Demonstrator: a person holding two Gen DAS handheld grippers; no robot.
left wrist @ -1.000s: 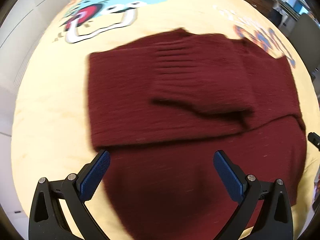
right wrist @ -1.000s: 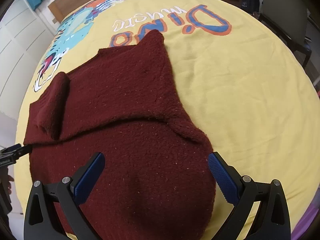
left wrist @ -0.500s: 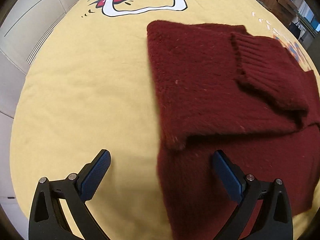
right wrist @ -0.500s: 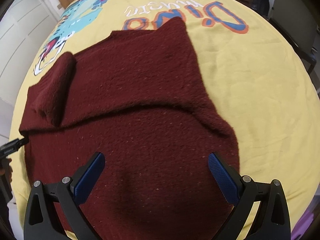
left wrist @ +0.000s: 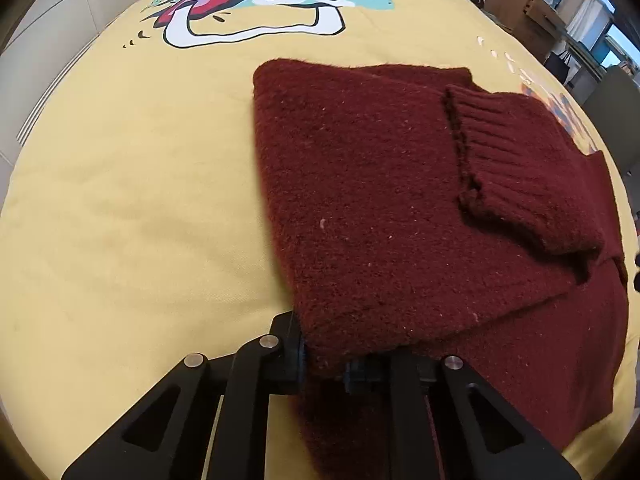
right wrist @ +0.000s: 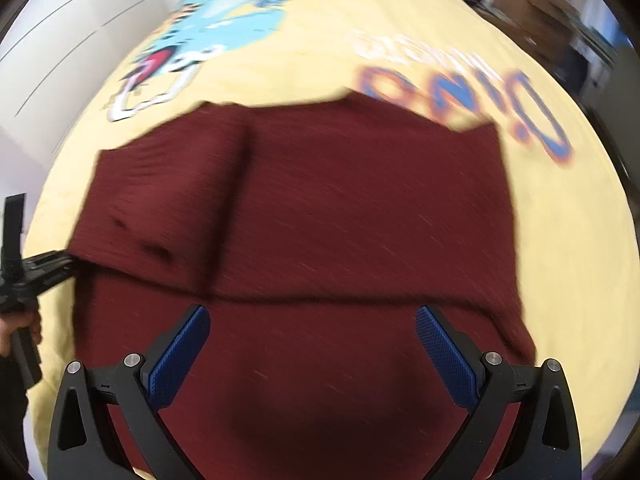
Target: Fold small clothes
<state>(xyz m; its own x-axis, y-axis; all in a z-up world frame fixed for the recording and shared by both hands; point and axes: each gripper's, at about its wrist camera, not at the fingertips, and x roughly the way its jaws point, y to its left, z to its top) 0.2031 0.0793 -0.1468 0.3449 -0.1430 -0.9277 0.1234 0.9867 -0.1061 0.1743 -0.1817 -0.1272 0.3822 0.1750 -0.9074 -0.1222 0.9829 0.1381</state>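
The left tool point(left wrist: 324, 364) has just closed on the edge of the dark red sweater point(left wrist: 380, 216) on the yellow bedspread point(left wrist: 132, 208), while the right tool point(right wrist: 312, 344) hovers wide above it.

White panelled wall point(left wrist: 52, 32) left, cardboard boxes point(left wrist: 524, 12) beyond.

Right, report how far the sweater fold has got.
Done: the dark red knitted sweater has its ribbed-cuff sleeve folded across the body. In hand: the left gripper has just closed on its edge. Left: the right gripper hangs open above it; the final fold remains.
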